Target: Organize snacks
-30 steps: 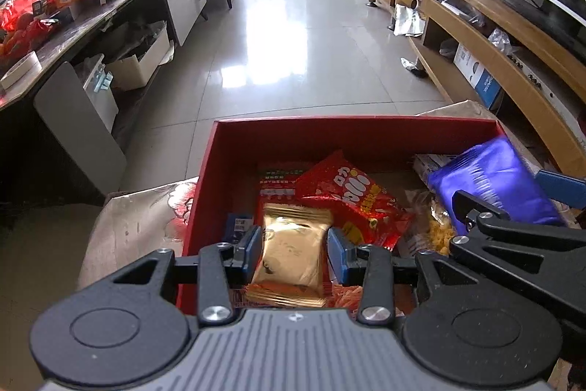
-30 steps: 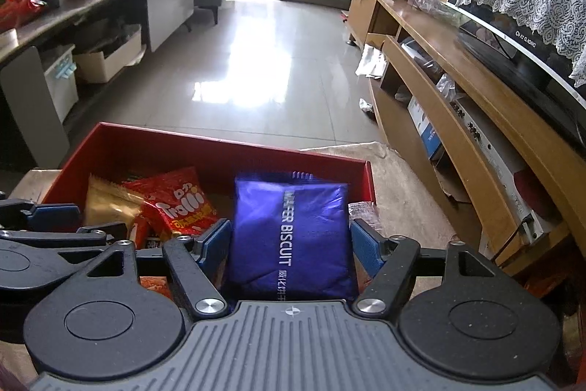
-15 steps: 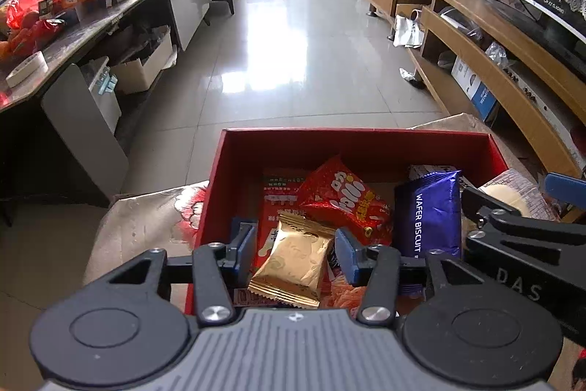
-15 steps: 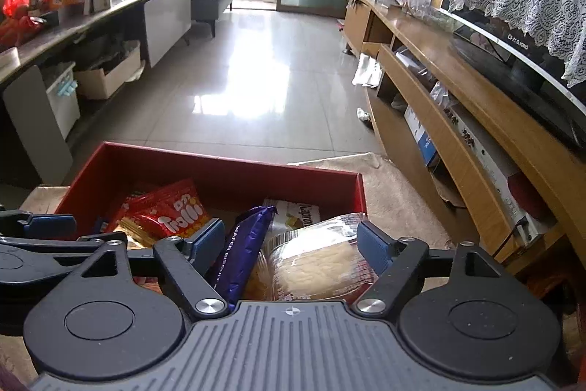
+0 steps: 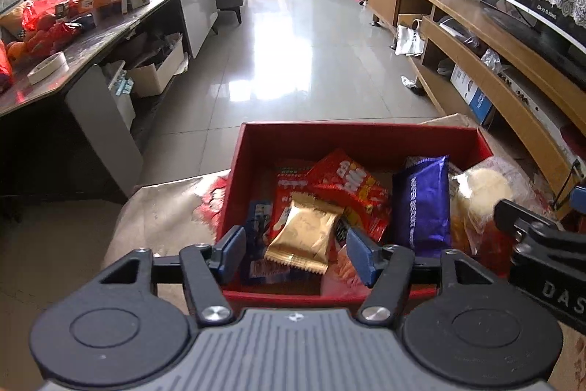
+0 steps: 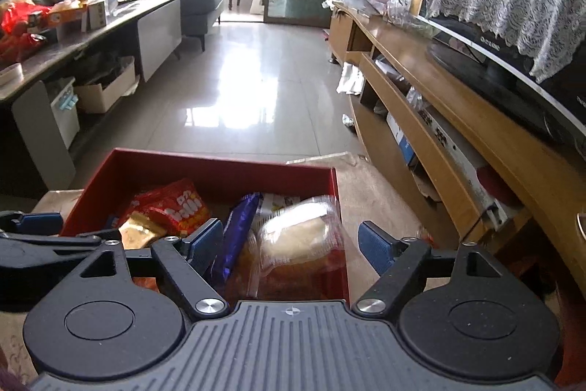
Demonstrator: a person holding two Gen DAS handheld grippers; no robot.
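Note:
A red box [image 5: 359, 134] [image 6: 219, 167] holds several snacks. A gold packet [image 5: 304, 233] lies loose in it on top of red packets [image 5: 344, 178]. A purple wafer biscuit pack [image 5: 421, 204] [image 6: 238, 237] stands on edge next to a clear bag of pale snacks [image 5: 483, 185] [image 6: 296, 237]. My left gripper [image 5: 295, 257] is open and empty above the gold packet. My right gripper [image 6: 291, 244] is open and empty above the clear bag; it also shows in the left wrist view [image 5: 542, 244].
The box sits on a patterned cloth [image 5: 164, 207]. A dark counter with clutter [image 5: 73, 21] runs along the left. A wooden TV unit [image 6: 457, 120] with a television [image 6: 512, 61] runs along the right. Tiled floor [image 5: 293, 61] lies ahead.
My left gripper let go of the gold packet and my right let go of the purple pack. Both opened and drew back; both packs now lie in the box.

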